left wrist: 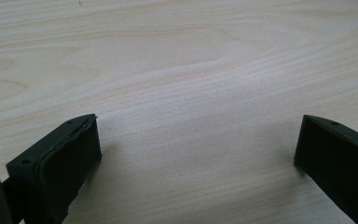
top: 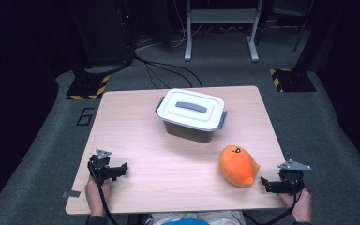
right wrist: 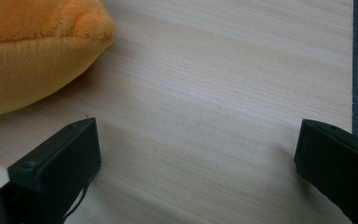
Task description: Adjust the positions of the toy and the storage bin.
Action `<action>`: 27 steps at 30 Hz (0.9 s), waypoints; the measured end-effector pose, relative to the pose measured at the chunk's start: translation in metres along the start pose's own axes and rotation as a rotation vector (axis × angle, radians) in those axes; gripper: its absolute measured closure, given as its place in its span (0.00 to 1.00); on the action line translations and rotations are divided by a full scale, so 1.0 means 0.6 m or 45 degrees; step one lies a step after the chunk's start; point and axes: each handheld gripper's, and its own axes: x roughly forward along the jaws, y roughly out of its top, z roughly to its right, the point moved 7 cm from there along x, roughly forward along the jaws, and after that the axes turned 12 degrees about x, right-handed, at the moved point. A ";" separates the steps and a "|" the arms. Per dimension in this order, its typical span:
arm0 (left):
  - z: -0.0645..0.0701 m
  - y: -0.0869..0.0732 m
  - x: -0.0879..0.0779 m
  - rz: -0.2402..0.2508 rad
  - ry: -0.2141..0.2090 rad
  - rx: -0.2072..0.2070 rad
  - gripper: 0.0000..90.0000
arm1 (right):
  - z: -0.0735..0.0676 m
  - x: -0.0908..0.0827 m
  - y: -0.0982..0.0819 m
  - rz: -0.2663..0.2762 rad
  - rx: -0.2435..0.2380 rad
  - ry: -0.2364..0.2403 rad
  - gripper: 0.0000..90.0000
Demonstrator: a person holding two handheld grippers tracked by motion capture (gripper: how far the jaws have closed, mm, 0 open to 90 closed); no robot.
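Observation:
An orange plush toy [top: 237, 165] lies on the wooden table [top: 168, 154] toward the front right; its fuzzy side [right wrist: 32, 51] fills the upper left of the right gripper view. A lidded plastic box [top: 191, 115], white lid with a grey handle and grey latches, stands at the table's middle back. My right gripper [top: 265, 183] rests near the front right corner, just right of the toy, jaws wide apart [right wrist: 198, 140] and empty. At the front left, my left gripper [top: 122, 169] sits low over bare wood [left wrist: 198, 140], open with nothing between its jaws.
The table's right edge [right wrist: 353, 70] lies close to my right gripper, grey carpet beyond it. Black cables [top: 168, 70] run across the floor behind the table, near a white metal stand [top: 220, 28]. Yellow-black striped base plates [top: 88, 87] flank the far corners.

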 end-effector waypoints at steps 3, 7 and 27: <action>0.000 0.000 0.000 0.000 0.000 0.000 0.00 | 0.000 0.000 0.000 0.000 0.000 0.000 0.00; 0.000 0.000 -0.001 -0.005 0.001 0.006 0.00 | 0.000 0.000 0.000 -0.001 -0.002 -0.001 0.00; 0.000 0.000 -0.001 -0.005 0.001 0.005 0.00 | -0.011 -0.007 0.004 -0.070 0.004 0.040 0.00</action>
